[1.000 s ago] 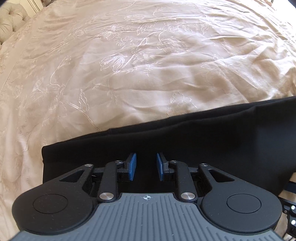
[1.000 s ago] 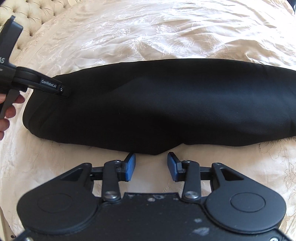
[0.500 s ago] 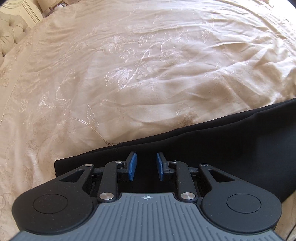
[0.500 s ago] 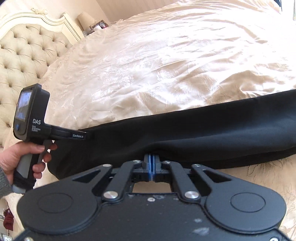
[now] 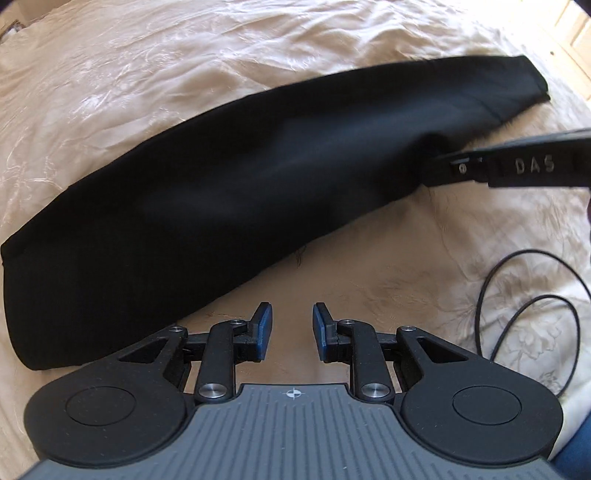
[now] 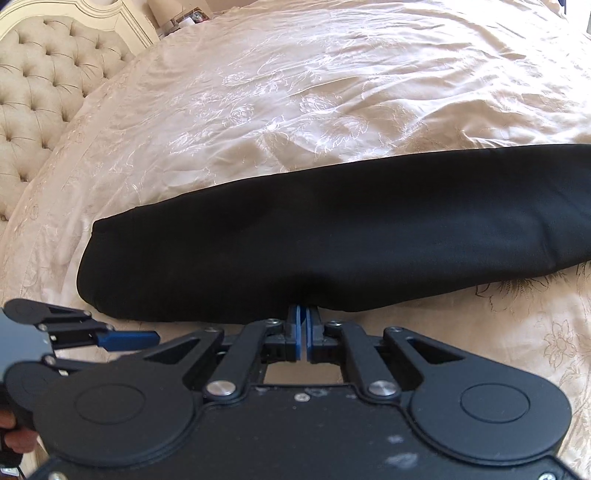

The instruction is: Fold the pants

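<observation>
Change: left gripper (image 5: 289,328) withdrawn off pants (image 5: 236,184), now over bedspread (image 5: 369,280).
Left gripper: apart, empty, just beside pants' near edge.
Right gripper (image 6: 303,332): clamped on pants' near edge.
Pants: lengthwise across bedspread.

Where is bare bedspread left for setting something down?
The cream embroidered bedspread is bare between the long black pants and the tufted headboard. The near strip is crowded: left tongs, right tongs, black cable.

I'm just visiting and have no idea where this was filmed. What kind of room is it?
Most likely a bedroom. The black pants lie on a cream embroidered bedspread, a tufted headboard stands behind it, and what looks like a small bedside lamp sits beside that.
</observation>
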### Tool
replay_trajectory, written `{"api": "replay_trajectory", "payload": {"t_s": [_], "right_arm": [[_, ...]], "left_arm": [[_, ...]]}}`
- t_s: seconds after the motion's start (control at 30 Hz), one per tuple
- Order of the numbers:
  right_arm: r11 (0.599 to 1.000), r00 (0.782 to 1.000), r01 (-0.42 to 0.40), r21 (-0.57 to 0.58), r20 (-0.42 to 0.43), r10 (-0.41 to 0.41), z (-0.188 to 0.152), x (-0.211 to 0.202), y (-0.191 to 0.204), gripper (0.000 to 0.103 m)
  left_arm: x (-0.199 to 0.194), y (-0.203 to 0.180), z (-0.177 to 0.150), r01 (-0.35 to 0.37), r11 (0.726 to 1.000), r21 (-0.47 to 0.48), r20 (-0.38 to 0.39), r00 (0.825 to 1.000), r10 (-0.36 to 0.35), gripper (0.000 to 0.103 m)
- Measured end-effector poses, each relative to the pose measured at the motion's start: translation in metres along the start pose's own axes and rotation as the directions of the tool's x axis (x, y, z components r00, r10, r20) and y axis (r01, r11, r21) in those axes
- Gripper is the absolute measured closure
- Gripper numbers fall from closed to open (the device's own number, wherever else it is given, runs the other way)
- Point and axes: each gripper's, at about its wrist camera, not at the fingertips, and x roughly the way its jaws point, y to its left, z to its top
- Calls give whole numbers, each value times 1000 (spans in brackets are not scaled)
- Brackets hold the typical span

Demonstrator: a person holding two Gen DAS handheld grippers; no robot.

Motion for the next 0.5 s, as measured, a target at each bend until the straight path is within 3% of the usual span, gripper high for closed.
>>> {"api": "replay_trajectory", "payload": {"t_s": [0.13,0.23,0.33,0.5], "right_arm": [[1000,1000,9,-3,8,-9,-2,-4,1,98],[999,1000,19,-43,12,-18,-5,-4,3,91],[994,999,33,-108,-16,-35,-12,2,10,59],[970,993,61,-236,-88,-84,-20,29,26,59]], "left_arm": [[10,7,17,-101,995,23,26,995,100,80],[1,35,35,-60,996,-73,56,996,64,80],[-3,57,48,-18,991,-132,68,997,27,80],[1,63,66,-9,992,-128,61,998,17,80]]}}
